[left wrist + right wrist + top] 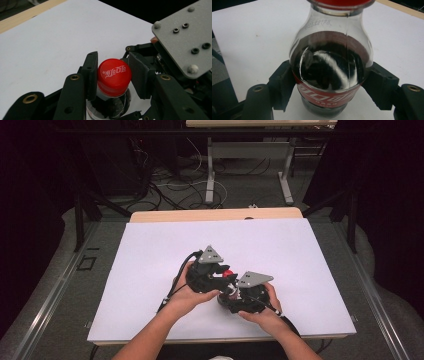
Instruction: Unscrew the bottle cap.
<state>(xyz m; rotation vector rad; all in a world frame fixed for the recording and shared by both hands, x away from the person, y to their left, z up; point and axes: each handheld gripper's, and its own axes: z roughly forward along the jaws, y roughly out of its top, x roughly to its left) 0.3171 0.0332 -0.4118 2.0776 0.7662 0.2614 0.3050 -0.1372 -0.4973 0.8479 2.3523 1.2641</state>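
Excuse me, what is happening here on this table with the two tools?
A person works at a white table with a gripper in each hand. The right gripper is shut on the body of a small cola bottle, at its red label, and holds it steady. The left gripper is clamped on the bottle's red cap, which is on the neck. It looks like the cap is about to be unscrewed.

**Bottle mostly masked from above**

In the high view, the clear plastic cola bottle [230, 282] is covered by hands and both grippers; just its red screw cap [228, 273] peeks out. The right gripper view's 12 o'clock edge crops that cap [340, 3]. In the left gripper view the bottle's body [110, 107] runs off at 6 o'clock.
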